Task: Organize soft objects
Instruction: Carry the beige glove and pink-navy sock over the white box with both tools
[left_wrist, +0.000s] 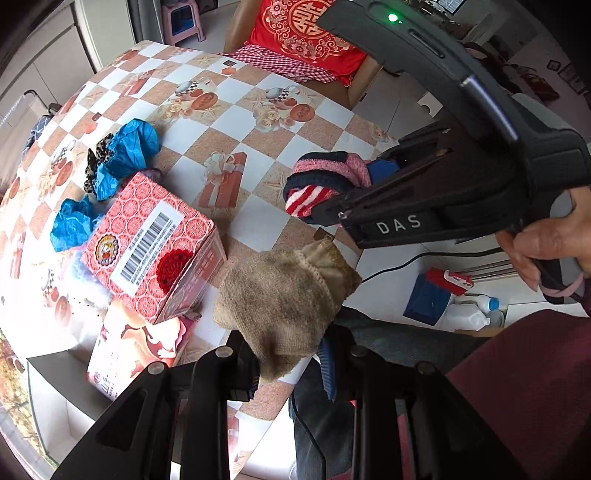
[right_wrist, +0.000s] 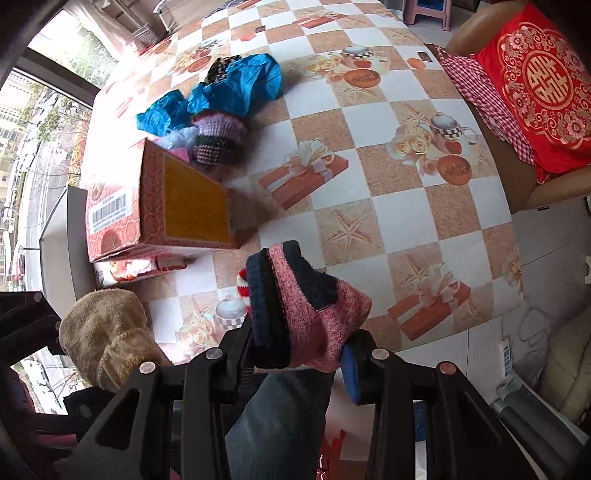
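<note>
Over the near edge of the desk (left_wrist: 236, 122), with its checkered orange-and-white patterned cover, both claws hang pointing steeply down, each with a load. The left claw (left_wrist: 288, 363) is clamped on a tan knitted sock (left_wrist: 284, 302), pinched by only its lower end, so most of the fabric bulges free above the fingers. The right claw (right_wrist: 297, 360) is clamped on a bundle of pink, navy and red-striped knitted socks (right_wrist: 303, 306), gripped near one end.

The likeliest trouble, as I judge it, is the tan sock slipping out, since the bite on it looks shallow; it would probably fall past the desk edge to the floor. The bundle could shed its striped inner sock for the same reason.

A red patterned cardboard box (left_wrist: 155, 243) stands near the left side of the desk, with crumpled blue plastic covers (left_wrist: 129, 147) and more knitwear behind it. A careless swing toward that pile could knock the box or scatter what is already gathered.
</note>
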